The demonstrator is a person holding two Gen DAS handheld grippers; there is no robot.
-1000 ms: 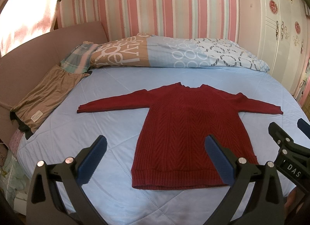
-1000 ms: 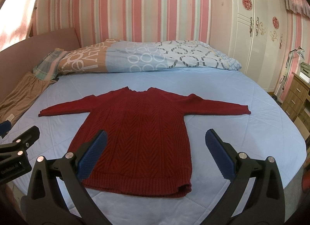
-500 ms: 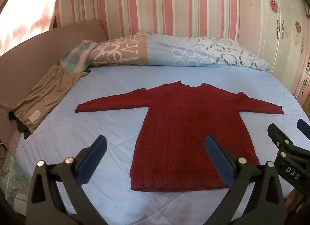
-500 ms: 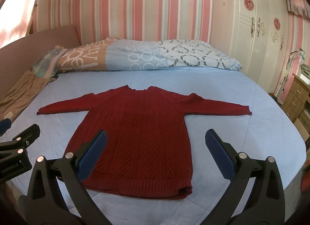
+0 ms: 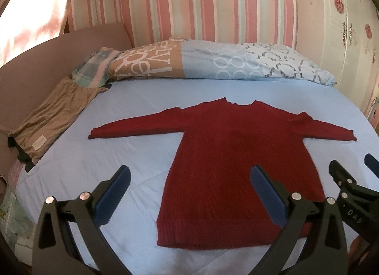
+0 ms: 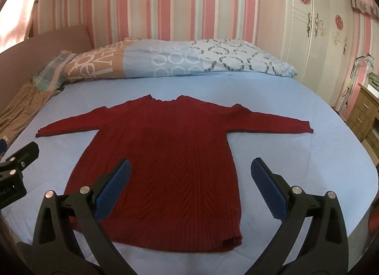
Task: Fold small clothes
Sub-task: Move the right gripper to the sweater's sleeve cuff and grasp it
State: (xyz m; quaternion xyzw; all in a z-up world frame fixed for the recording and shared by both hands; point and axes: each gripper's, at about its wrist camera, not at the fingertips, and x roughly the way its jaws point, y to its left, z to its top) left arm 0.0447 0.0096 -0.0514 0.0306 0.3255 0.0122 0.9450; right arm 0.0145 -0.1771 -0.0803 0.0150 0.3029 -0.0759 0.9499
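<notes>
Not much has shifted since a second ago: both cameras have crept a touch closer, so the dark red cable-knit sweater (image 5: 239,156) sits slightly lower and nearer in each view, but it hasn't been touched or moved on the bed. It's lying flat, spread out on the light blue quilted bedspread (image 5: 132,99), both sleeves stretched out to the sides, hem toward the cameras, neckline toward the patterned blue-and-tan pillows (image 5: 213,64) at the head end. No containers around really, just the bed holding everything; a tan-brown garment (image 5: 49,128) lies crumpled along the left edge by the pink headboard side, well apart from the sweater

Left gripper (image 5: 189,189) has its blue-padded jaws spread wide, nothing between them, hovering over the sweater's lower left hem corner and the bare sheet beside it, not touching anything. Right gripper (image 6: 189,180) is the same deal, gaping wide and empty, above the lower right part of the sweater (image 6: 165,156). Each one peeks into the other's view at the edge
</notes>
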